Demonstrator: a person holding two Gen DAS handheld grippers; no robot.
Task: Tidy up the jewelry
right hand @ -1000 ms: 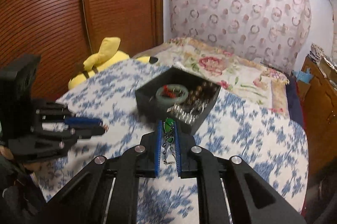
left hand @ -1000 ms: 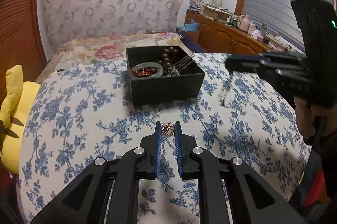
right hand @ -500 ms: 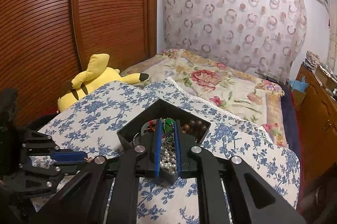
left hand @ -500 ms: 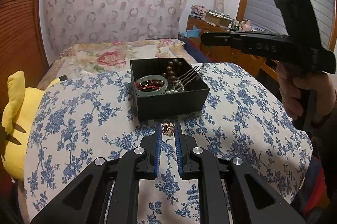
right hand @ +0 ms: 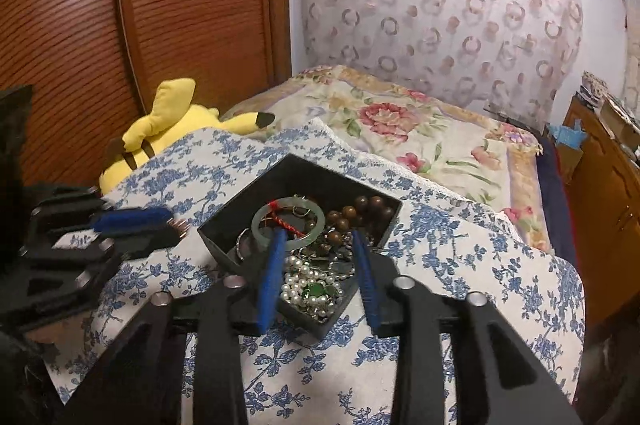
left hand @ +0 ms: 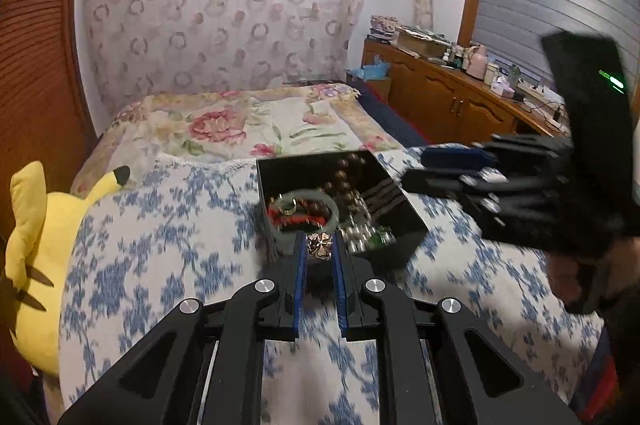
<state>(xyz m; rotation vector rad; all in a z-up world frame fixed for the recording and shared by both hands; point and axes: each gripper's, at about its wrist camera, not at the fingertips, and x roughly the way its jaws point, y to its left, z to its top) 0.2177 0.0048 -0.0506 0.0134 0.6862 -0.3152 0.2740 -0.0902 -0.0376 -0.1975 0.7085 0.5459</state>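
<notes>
A black jewelry box point(left hand: 400, 249) point(right hand: 316, 177) stands on the blue-flowered cloth. It holds a jade bangle point(right hand: 258, 221), brown wooden beads point(right hand: 360, 209) and a pearl necklace with a green pendant point(right hand: 316, 291). My left gripper point(left hand: 319, 239) is shut on a small rose-gold flower charm point(left hand: 320, 248) at the box's near rim. In the right wrist view it shows at the left point(right hand: 176, 225). My right gripper point(right hand: 318, 235) hangs over the box with its jaws opening. Nothing is pressed between them, and the pearl necklace lies in the box below. The left wrist view shows that gripper at the right point(left hand: 432, 169).
A yellow plush toy point(left hand: 32, 245) point(right hand: 160, 129) lies off the table's left edge. Behind the table is a bed with a floral spread point(left hand: 260, 121). A cluttered wooden cabinet point(left hand: 452, 101) runs along the right wall, and a ribbed wooden door point(right hand: 120, 25) stands at the left.
My right gripper came over the box and spread its jaws, and the necklace it held now lies in the box. My left gripper advanced to the box's rim with the charm.
</notes>
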